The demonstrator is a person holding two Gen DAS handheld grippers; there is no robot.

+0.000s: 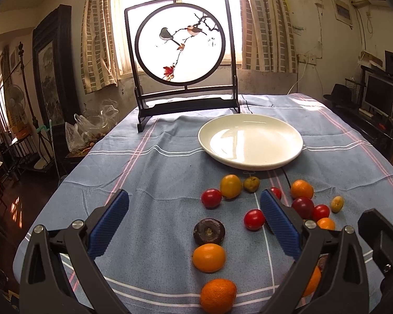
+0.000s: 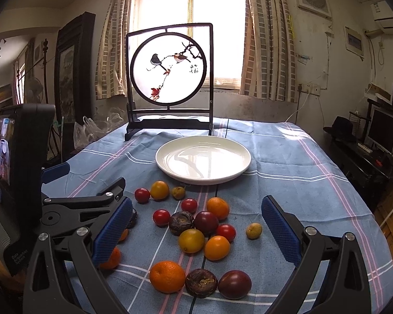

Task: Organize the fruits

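The fruits lie loose on the blue cloth of the desk, packed close in front of the empty white plate. Both tools hover above them with jaws spread, holding nothing: the left hand-held gripper and the right hand-held gripper. Being round and touching, a nudged cherry tomato would likely roll off toward the edge, or a soft plum bruise if squeezed hard.

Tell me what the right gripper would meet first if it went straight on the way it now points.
Probably the cluster of fruit lying between its open fingers: the right gripper points at the yellow-orange fruit and dark plum. The empty white plate lies beyond. Depth is uncertain in this fisheye view.
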